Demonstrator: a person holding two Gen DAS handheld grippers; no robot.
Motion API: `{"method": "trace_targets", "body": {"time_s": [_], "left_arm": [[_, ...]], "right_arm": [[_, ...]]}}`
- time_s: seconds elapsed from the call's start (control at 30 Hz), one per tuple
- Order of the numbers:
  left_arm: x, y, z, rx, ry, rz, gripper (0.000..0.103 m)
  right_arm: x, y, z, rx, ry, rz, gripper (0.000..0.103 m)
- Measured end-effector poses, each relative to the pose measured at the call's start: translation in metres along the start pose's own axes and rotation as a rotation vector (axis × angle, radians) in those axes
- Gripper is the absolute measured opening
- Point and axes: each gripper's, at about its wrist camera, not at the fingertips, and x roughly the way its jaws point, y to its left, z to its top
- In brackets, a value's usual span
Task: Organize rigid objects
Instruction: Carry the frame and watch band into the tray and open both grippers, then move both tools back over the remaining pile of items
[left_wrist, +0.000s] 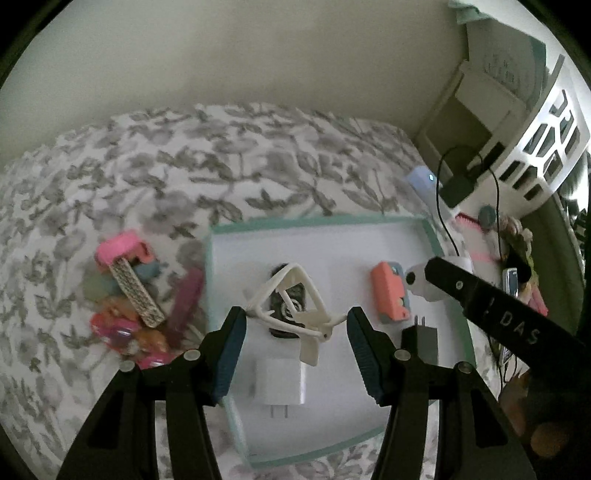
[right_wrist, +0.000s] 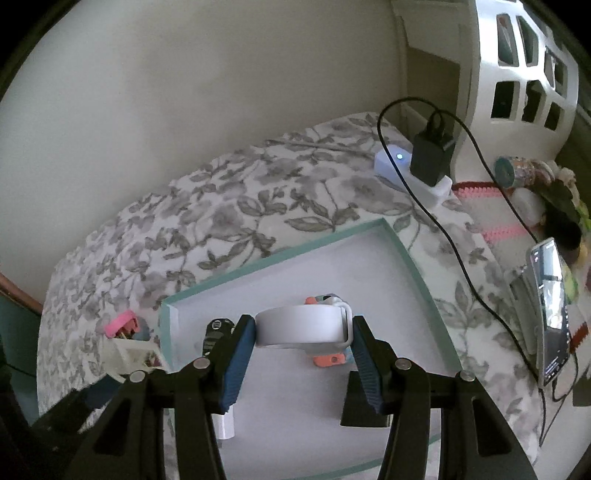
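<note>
My left gripper (left_wrist: 295, 325) is shut on a white plastic clip (left_wrist: 312, 319), its blue pads pressing on both ends. It hangs above a teal-rimmed white tray (left_wrist: 317, 221). In the tray lie a black key fob (left_wrist: 295, 295), a white charger (left_wrist: 282, 382), a coral case (left_wrist: 388, 291) and a dark grey charger (left_wrist: 424, 341). My right gripper (right_wrist: 303, 332) is shut on a white ring-shaped band (right_wrist: 303, 326) over the same tray (right_wrist: 280, 251). Its black finger (left_wrist: 480, 299) enters the left wrist view from the right.
A pile of colourful small objects (left_wrist: 129, 295) lies left of the tray on the floral cloth. Beyond the tray stands a power strip with a black adapter (right_wrist: 430, 158) and a trailing cable. A phone (right_wrist: 550, 314) leans at the right, below a white basket (right_wrist: 524, 66).
</note>
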Motion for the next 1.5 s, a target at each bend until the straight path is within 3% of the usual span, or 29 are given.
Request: {"method": "trace_targets", "body": {"time_s": [0.23,0.73,1.2,1.27,1.5], "left_arm": [[0.028,-0.012,-0.007,0.032,0.057,0.016,0.058],[0.046,-0.016,-0.013,0.051,0.099,0.034,0.059],[0.051,-0.015,-0.015,0.052,0.129,0.042,0.06],[0.049,-0.015,-0.014,0.055,0.125,0.046,0.066],[0.031,-0.013,-0.007,0.039,0.084,0.031,0.068]], "right_arm": [[0.019,-0.003,-0.005,-0.01,0.056,-0.012,0.056],[0.045,-0.003,-0.014,-0.032,0.138,-0.026,0.056],[0.045,0.006,-0.014,-0.072,0.139,-0.045,0.057],[0.042,0.007,-0.012,-0.079,0.121,-0.048,0.059],[0.021,0.011,-0.004,-0.078,0.051,-0.041,0.062]]}}
